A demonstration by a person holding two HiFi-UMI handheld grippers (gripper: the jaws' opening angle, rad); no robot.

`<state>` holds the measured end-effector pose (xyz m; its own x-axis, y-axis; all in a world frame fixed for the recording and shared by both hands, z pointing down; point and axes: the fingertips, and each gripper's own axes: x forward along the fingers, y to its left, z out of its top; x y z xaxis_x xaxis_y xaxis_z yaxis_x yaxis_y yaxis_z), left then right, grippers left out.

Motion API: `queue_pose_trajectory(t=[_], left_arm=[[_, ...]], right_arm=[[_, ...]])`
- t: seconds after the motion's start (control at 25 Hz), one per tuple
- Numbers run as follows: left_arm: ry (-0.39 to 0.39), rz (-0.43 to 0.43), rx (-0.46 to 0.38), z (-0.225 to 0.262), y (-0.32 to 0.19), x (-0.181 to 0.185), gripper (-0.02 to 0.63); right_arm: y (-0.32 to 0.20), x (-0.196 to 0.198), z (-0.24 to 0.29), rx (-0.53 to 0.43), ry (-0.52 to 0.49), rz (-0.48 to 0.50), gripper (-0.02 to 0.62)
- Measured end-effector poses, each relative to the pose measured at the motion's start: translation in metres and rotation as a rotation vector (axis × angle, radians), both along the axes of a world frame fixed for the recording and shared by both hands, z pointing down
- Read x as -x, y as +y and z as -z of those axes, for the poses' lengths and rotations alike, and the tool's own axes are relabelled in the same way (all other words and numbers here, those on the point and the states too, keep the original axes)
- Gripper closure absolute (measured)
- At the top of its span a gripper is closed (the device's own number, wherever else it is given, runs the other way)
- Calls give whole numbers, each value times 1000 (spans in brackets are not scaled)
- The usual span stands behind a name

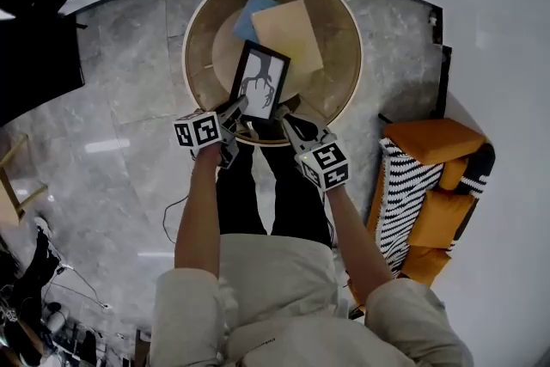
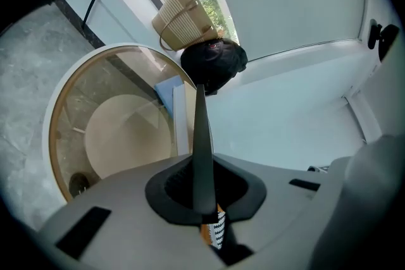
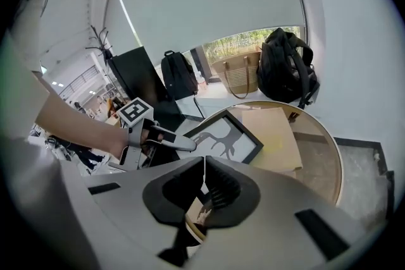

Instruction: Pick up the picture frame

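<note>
Jaws clenched on the picture frame (image 1: 260,82) from both sides, my left gripper (image 1: 234,109) pinching its lower left edge, my right gripper (image 1: 288,120) its lower right corner, frame at centre of the head view, over the round bench (image 1: 339,56).

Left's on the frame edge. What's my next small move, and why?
Probably lift both grippers a little, together. The left gripper is shut on the near edge of the picture frame, which hangs tilted over the table, its far corner above the tan envelope. The right gripper has its jaws together at the near right corner; whether they pinch it is unclear.
</note>
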<state>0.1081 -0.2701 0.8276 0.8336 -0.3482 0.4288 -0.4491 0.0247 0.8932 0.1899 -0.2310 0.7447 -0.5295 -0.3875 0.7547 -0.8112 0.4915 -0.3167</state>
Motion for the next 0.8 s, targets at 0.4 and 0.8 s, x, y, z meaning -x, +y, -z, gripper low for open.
queue_pose_trajectory(t=[0.4, 0.8], left_arm=[[-63, 55, -44, 103, 28, 34, 572], [-78, 97, -210, 222, 25, 71, 573]], right_arm=[[21, 0, 92, -29, -87, -177, 561], [25, 15, 184, -98, -176, -183, 561]])
